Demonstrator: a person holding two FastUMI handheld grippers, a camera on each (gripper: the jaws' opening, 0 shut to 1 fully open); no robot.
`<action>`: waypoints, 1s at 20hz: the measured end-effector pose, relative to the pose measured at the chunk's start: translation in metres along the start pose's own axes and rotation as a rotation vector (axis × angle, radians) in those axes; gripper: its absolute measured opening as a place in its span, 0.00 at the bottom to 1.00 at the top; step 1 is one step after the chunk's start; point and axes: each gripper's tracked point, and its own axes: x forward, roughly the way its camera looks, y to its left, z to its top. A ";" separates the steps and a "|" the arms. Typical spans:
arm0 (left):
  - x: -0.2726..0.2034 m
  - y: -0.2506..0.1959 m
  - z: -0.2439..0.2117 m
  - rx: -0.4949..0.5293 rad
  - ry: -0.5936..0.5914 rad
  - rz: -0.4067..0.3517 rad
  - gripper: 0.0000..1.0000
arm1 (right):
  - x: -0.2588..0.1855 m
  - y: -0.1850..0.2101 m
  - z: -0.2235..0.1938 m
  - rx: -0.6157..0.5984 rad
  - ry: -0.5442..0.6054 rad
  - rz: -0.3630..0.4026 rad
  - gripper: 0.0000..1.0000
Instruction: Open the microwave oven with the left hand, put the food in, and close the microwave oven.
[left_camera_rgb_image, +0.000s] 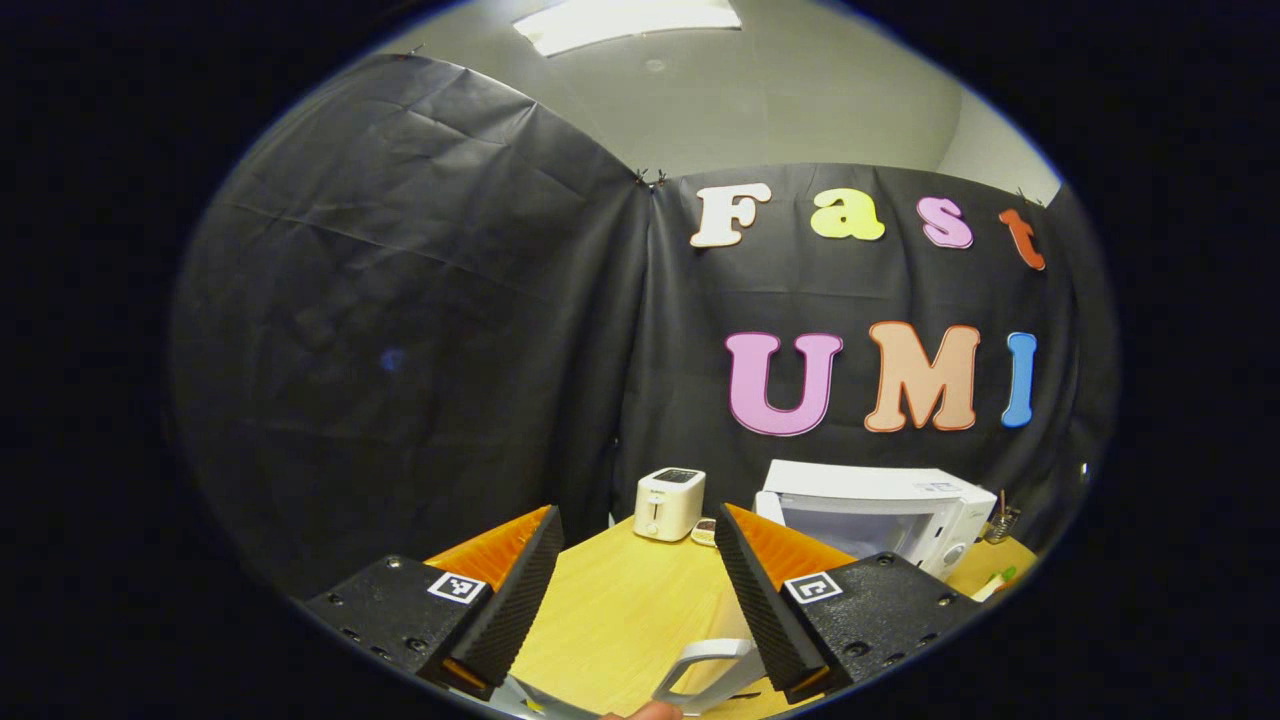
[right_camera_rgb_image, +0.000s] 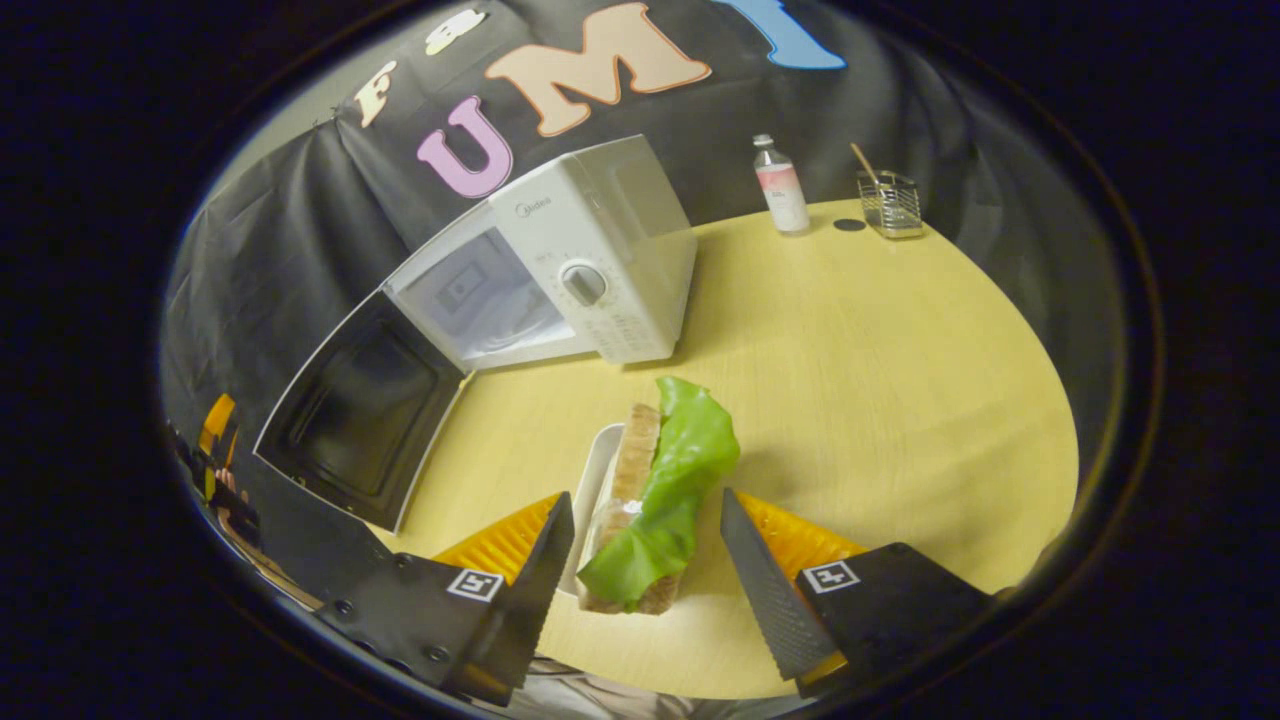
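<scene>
The white microwave (right_camera_rgb_image: 600, 260) stands at the back of the wooden table, its door (right_camera_rgb_image: 370, 410) swung wide open with the dark inner side showing. A sandwich (right_camera_rgb_image: 670, 470) of bread and green lettuce lies on a white plate (right_camera_rgb_image: 597, 470). It lies between the fingers of my right gripper (right_camera_rgb_image: 645, 497), which is open and does not press on it. My left gripper (left_camera_rgb_image: 638, 511) is open too. A white handle (left_camera_rgb_image: 700, 668) lies low between its fingers, close to the right one. The microwave (left_camera_rgb_image: 880, 510) stands beyond that finger.
A white toaster (left_camera_rgb_image: 670, 503) stands at the back of the table (left_camera_rgb_image: 620, 600), with a small round thing (left_camera_rgb_image: 705, 531) beside it. Right of the microwave are a pink-labelled bottle (right_camera_rgb_image: 782, 185) and a wire basket (right_camera_rgb_image: 890, 203). A fingertip (left_camera_rgb_image: 645, 712) shows at the bottom edge.
</scene>
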 end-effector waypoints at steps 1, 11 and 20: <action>0.003 -0.004 0.006 -0.006 -0.007 -0.018 0.93 | 0.007 0.002 -0.001 0.014 0.006 0.011 0.82; 0.021 -0.014 0.033 -0.035 -0.050 -0.073 0.93 | 0.002 0.008 0.002 0.162 0.068 0.098 0.36; 0.020 -0.014 0.031 -0.029 -0.041 -0.098 0.93 | -0.027 0.044 0.027 0.181 -0.073 0.182 0.36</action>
